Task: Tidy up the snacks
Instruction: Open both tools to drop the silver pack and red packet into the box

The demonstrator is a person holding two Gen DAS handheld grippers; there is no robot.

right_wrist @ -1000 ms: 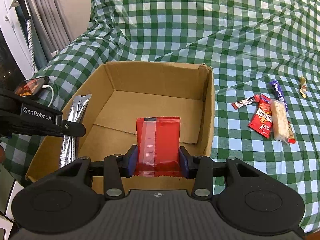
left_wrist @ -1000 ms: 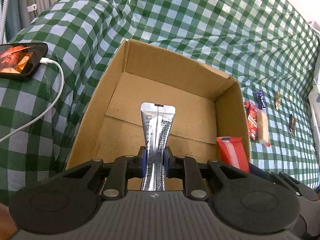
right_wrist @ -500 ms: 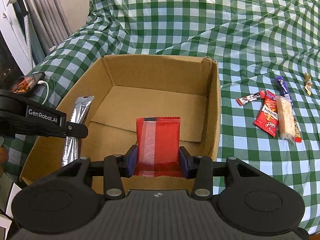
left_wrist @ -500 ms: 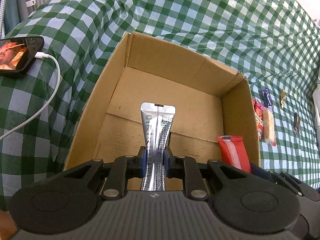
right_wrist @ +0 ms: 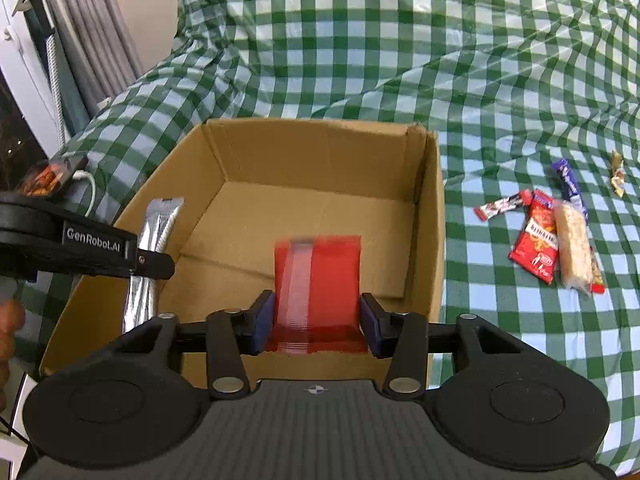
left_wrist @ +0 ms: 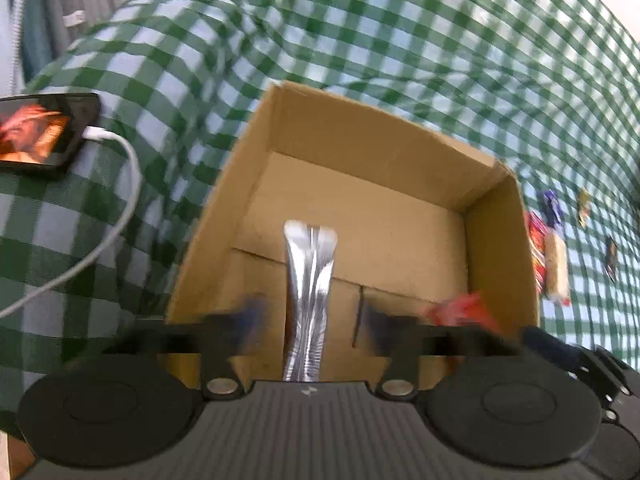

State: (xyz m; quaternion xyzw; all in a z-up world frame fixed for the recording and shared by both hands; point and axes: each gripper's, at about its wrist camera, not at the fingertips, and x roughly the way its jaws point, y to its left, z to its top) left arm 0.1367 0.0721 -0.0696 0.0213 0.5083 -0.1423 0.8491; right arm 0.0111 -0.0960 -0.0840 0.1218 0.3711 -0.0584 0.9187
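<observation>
An open cardboard box (left_wrist: 360,120) sits on a green checked cloth. My left gripper (left_wrist: 312,320) hangs over the box's near left part, its jaws opening wide. A silver snack packet (left_wrist: 310,280) stands blurred between them, clear of both pads. Over the near right part, my right gripper (right_wrist: 318,320) is opening too. The red snack packet (right_wrist: 320,276) between its blue pads is smeared by motion and slipping loose. The right wrist view also shows the silver packet (right_wrist: 160,224) behind one of the left gripper's fingers (right_wrist: 100,256).
Loose snacks lie on the cloth right of the box: a red packet (right_wrist: 536,240), a puffed rice bar (right_wrist: 574,248), a blue bar (right_wrist: 568,180) and small candies (right_wrist: 618,168). A phone (left_wrist: 36,136) on a white cable (left_wrist: 120,208) lies left of the box.
Both grippers' jaws have spread apart. The silver packet, pinched before, now stands free and a little lower. The red packet has gone blurry between the right pads.
</observation>
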